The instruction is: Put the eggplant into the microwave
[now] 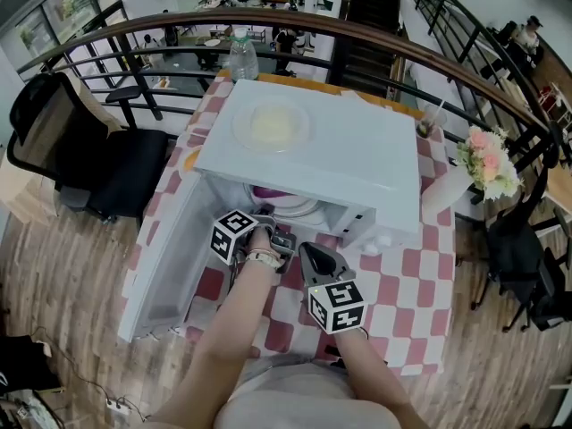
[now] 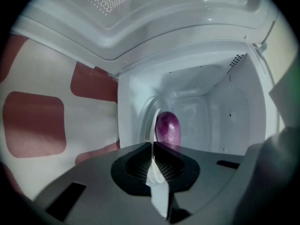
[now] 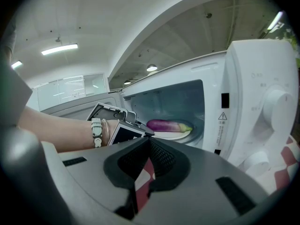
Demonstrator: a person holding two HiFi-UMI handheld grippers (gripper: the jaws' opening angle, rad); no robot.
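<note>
The purple eggplant (image 1: 268, 193) lies on the white turntable plate (image 1: 302, 209) inside the white microwave (image 1: 349, 155), whose door (image 1: 170, 257) hangs open to the left. In the left gripper view the eggplant (image 2: 168, 128) is just ahead, end on. My left gripper (image 1: 268, 214) sits at the oven's mouth, shut with nothing in it (image 2: 153, 143). My right gripper (image 1: 305, 248) stays nearer me over the checked cloth, shut and empty (image 3: 149, 138). From there the eggplant (image 3: 166, 125) shows lying lengthwise, with the left gripper (image 3: 119, 121) in front of the opening.
A pale round dish (image 1: 271, 125) rests on the microwave's top. Behind stand a water bottle (image 1: 242, 56) and a cup with a straw (image 1: 427, 125). A vase of flowers (image 1: 487, 164) is at the table's right, a black chair (image 1: 107, 172) at its left.
</note>
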